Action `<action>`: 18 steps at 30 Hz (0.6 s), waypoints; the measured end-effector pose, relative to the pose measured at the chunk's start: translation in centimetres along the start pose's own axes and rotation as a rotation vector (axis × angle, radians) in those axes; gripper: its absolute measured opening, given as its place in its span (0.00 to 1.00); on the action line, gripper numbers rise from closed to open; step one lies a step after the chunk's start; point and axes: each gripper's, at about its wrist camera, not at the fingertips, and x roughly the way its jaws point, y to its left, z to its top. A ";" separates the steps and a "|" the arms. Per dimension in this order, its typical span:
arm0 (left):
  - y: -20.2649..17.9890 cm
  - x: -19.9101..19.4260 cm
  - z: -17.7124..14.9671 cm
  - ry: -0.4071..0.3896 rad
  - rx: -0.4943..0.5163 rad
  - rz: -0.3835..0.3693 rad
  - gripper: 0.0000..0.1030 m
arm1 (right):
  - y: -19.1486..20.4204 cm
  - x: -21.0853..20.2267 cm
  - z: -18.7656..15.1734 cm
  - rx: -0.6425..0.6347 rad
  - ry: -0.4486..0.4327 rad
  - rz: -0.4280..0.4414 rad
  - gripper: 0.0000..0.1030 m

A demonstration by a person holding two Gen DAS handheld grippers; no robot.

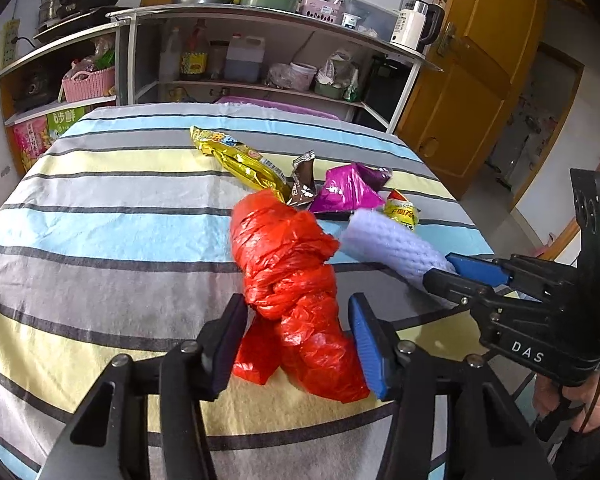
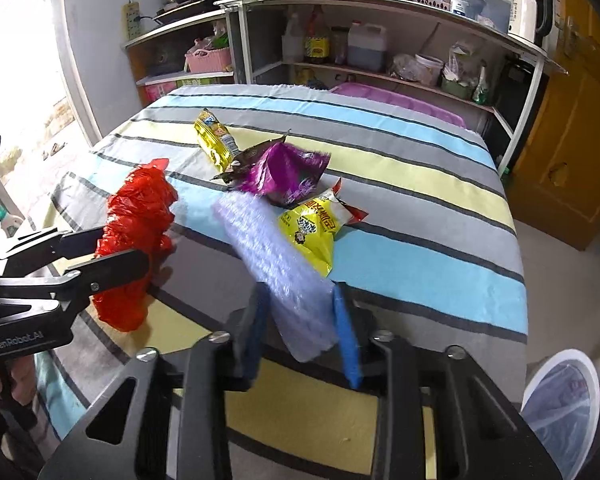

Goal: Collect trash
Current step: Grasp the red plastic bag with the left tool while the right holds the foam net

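A crumpled red plastic bag [image 1: 292, 288] is clamped between the jaws of the left gripper [image 1: 296, 336] above the near edge of the striped table [image 1: 100, 216]. A pale lilac foam sheet [image 2: 276, 256] is pinched in the right gripper [image 2: 300, 332]. Gold [image 1: 236, 156], brown [image 1: 304, 180], purple [image 1: 348, 188] and yellow wrappers [image 2: 316, 228] are scattered toward the table's far right corner.
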 end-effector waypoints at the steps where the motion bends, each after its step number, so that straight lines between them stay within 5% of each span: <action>1: -0.1 -0.1 -0.1 -0.001 0.000 0.001 0.50 | 0.1 -0.2 -0.1 0.003 -0.003 0.002 0.26; 6: -0.7 -0.9 -0.7 -0.002 0.013 -0.007 0.40 | 0.3 -1.3 -1.3 0.036 -0.018 0.011 0.23; 18: -3.3 -3.4 -1.6 -0.025 0.063 -0.055 0.38 | 0.0 -6.4 -4.7 0.135 -0.081 -0.011 0.23</action>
